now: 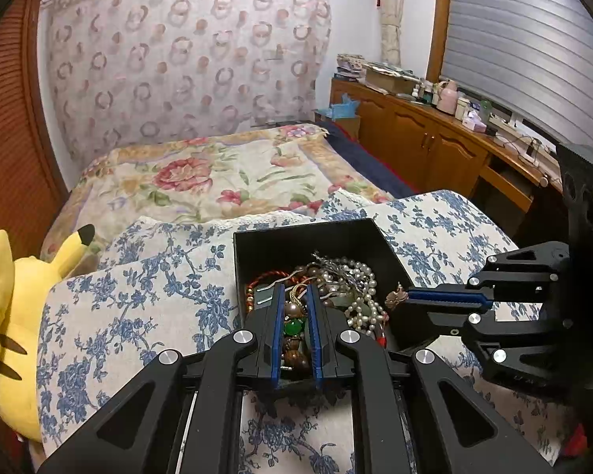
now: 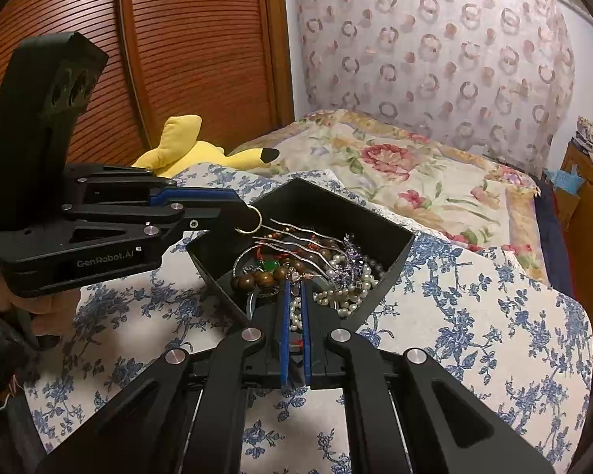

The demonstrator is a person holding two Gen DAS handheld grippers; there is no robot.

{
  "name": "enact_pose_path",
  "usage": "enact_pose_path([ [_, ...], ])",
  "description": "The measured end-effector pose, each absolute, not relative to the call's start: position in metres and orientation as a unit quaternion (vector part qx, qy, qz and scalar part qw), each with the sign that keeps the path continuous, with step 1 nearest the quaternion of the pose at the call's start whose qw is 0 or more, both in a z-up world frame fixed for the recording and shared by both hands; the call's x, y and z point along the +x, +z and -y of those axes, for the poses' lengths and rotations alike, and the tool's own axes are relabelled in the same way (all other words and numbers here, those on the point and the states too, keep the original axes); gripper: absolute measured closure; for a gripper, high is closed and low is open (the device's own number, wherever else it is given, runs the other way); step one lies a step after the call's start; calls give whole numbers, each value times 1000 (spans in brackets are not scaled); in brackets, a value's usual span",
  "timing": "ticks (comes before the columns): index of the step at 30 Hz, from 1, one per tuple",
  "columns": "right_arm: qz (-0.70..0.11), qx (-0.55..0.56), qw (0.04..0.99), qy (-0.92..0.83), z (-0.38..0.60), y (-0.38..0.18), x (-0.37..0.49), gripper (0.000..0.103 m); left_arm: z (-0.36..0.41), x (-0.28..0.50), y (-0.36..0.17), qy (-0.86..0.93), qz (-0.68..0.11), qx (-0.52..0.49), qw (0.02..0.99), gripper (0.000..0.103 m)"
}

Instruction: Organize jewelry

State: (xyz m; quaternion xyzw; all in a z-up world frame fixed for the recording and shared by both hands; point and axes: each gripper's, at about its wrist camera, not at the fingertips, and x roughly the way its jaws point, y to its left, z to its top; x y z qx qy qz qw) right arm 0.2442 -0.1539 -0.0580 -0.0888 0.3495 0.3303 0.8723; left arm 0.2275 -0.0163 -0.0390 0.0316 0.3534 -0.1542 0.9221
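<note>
Holding both grippers over the square black jewelry box [image 2: 379,272] on the blue-flowered cloth, you've got the left gripper [image 2: 244,213] clamped on a thin gold ring [image 2: 253,219] and the right gripper [image 1: 409,296] pinching a small bronze charm [image 1: 395,297] at the box's right edge.

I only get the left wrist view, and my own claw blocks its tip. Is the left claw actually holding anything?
Observer: Yes. The right wrist view shows the left claw shut on a thin metal ring that hangs from its tip.
Operator: Where is it relative to the box?
Observer: It appears to hang over the left rim of the black box, above the jewelry and not touching it.
</note>
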Motion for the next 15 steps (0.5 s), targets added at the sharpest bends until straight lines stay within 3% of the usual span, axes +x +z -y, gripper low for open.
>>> enact_pose_path([
  [4, -345, -87, 876, 326, 154, -59, 246, 96, 13, 228, -40, -144, -355, 25, 924, 91],
  [9, -342, -86, 881, 314, 156, -60, 247, 95, 8, 225, -40, -134, -354, 18, 926, 71],
  [10, -340, -87, 883, 312, 156, -60, 246, 90, 8, 222, -40, -131, -353, 18, 926, 69],
  [12, -334, -89, 887, 305, 157, -58, 242, 80, 7, 219, -39, -122, -352, 18, 928, 50],
  [15, -330, -80, 893, 295, 162, -56, 234, 76, 3, 209, -36, -111, -345, 17, 932, 36],
])
